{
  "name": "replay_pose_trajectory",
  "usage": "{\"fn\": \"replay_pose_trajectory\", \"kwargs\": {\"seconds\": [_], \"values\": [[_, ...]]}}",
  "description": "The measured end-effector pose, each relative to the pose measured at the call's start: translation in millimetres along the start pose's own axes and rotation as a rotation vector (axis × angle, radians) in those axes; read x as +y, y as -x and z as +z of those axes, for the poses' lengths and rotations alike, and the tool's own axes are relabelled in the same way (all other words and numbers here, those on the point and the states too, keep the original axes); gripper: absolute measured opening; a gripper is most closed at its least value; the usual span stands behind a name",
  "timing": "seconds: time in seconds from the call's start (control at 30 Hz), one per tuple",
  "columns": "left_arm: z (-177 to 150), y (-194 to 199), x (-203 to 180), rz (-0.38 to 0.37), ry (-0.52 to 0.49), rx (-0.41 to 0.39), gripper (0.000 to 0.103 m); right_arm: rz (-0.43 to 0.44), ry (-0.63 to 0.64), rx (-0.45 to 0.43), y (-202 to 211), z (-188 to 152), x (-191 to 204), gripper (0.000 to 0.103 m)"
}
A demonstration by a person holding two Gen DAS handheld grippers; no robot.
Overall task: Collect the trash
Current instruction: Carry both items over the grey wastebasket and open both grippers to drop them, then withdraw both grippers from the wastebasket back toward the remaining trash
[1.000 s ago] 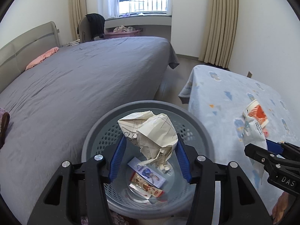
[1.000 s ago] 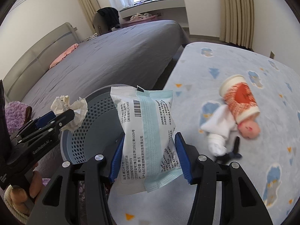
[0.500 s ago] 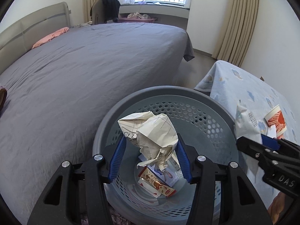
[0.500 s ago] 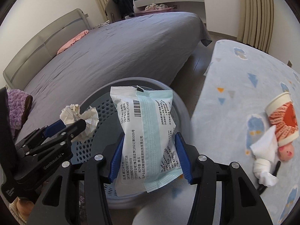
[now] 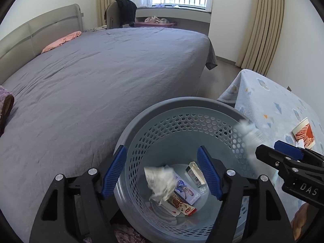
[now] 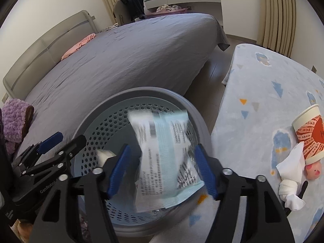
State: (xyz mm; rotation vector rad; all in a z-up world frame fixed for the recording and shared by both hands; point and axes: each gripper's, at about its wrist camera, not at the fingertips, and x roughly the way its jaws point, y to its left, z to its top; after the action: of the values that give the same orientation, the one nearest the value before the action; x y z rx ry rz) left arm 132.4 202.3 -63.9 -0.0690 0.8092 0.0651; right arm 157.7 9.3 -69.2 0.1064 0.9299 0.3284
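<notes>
1. The grey perforated bin (image 5: 178,109) fills the lower centre of both wrist views. Its rim sits between the grey bed (image 5: 101,77) at the left and the patterned blue cloth (image 6: 263,93) at the right, with a strip of bare floor above it.
2. The left gripper (image 5: 162,172) hangs over the bin mouth, its jaws spread with nothing between them. The crumpled paper (image 5: 161,182) is blurred below, over wrappers on the bin floor.
3. The right gripper (image 6: 162,168) has also just been opening. The white-and-teal packet (image 6: 166,158) is blurred between the pads, apart from both.
4. A paper cup (image 6: 307,133) and tissue (image 6: 291,174) lie at right on the cloth.
5. A half second earlier, both items were still clamped.
</notes>
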Motion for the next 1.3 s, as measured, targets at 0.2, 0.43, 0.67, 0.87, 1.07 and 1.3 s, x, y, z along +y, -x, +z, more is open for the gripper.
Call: {"fn": "replay_pose_trajectory", "kwargs": {"seconds": [0.2,0.43,0.67,0.87,1.07,1.3], "values": [[0.4,-1.8,0.7,0.006,0.003,0.006,0.073,-0.006,-0.007,-0.001,0.6,-1.1,-2.8,0.067],[1.2,-3.6,1.2,0.009,0.006,0.012,0.075,-0.006,-0.008,-0.001,0.2,-1.6,-2.9,0.067],[-0.9,-3.9,0.8,0.008,0.001,0.017,0.078,-0.008,-0.016,0.0,-0.4,-2.2,-3.5,0.067],[-0.9,-3.4,2.2,0.005,0.004,0.018,0.079,-0.014,-0.024,-0.002,0.9,-3.3,-8.9,0.067],[-0.7,0.7,0.3,-0.002,0.001,0.008,0.08,-0.018,-0.028,-0.004,4.2,-6.2,-12.6,0.067],[-2.9,4.7,-3.0,-0.017,0.0,0.008,0.083,-0.024,-0.035,-0.008,13.8,-11.3,-16.2,0.067]]}}
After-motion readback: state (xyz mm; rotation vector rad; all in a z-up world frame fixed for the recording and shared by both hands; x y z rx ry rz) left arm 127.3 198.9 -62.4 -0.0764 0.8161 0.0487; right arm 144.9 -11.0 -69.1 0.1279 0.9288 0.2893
